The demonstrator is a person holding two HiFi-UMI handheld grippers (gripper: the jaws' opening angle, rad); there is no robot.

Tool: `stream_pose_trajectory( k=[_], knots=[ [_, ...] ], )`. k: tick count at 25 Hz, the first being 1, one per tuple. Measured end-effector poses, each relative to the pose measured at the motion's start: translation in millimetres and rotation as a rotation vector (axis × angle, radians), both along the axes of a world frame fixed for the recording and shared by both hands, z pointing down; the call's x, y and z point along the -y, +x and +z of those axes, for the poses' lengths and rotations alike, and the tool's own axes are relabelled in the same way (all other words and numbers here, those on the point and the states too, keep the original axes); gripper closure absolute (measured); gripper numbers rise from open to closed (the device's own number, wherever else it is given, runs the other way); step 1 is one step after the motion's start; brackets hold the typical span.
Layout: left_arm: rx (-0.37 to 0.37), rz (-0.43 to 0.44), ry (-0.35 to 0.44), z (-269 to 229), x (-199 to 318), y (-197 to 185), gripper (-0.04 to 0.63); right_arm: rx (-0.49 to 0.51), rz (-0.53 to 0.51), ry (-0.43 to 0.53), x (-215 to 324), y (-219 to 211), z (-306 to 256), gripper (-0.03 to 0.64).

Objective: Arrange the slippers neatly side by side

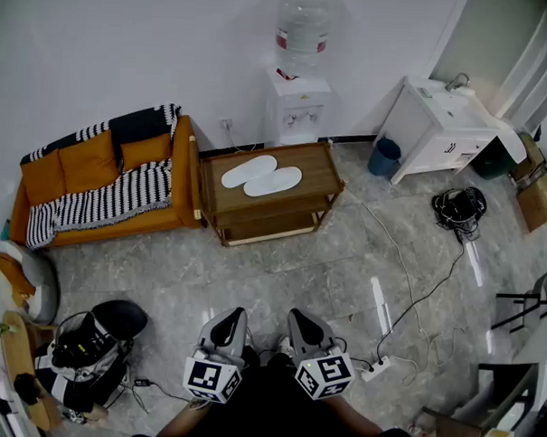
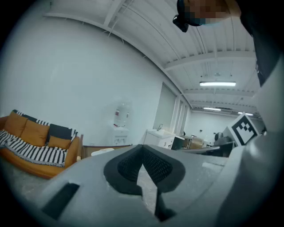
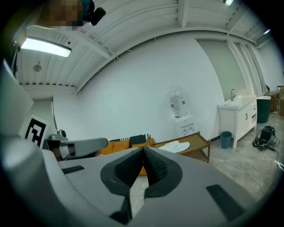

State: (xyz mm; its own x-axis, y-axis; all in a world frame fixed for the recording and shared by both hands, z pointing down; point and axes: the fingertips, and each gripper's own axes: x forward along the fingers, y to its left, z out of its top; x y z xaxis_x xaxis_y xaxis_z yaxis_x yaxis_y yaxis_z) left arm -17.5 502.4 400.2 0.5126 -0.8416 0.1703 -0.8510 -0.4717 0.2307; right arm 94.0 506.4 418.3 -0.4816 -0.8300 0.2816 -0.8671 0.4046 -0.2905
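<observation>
Two white slippers lie close together in the middle of the table, far away. The left claw and right claw are both pressed together, holding nothing, probably because nothing is near enough to grab yet.

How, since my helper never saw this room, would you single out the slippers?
Find the orange sofa; a wooden table stands right beside it. The slippers lie on its top: two flat white shapes, the only things there.
</observation>
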Motion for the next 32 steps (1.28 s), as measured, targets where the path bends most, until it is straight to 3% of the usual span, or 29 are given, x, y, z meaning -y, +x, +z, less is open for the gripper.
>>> stream_pose_trajectory(
  k=[13, 32],
  knots=[
    [-0.02, 0.01, -0.005, -3.8, 11.3, -19.5, 0.583, 0.014, 0.014, 0.009, 12.7, -19.2, -8.8, 0.604],
    [-0.031, 0.072, -0.021, 15.2, 21.2, -93.5, 0.583, -0.015, 0.05, 0.023, 20.3, -100.9, 1.8, 0.604]
  ],
)
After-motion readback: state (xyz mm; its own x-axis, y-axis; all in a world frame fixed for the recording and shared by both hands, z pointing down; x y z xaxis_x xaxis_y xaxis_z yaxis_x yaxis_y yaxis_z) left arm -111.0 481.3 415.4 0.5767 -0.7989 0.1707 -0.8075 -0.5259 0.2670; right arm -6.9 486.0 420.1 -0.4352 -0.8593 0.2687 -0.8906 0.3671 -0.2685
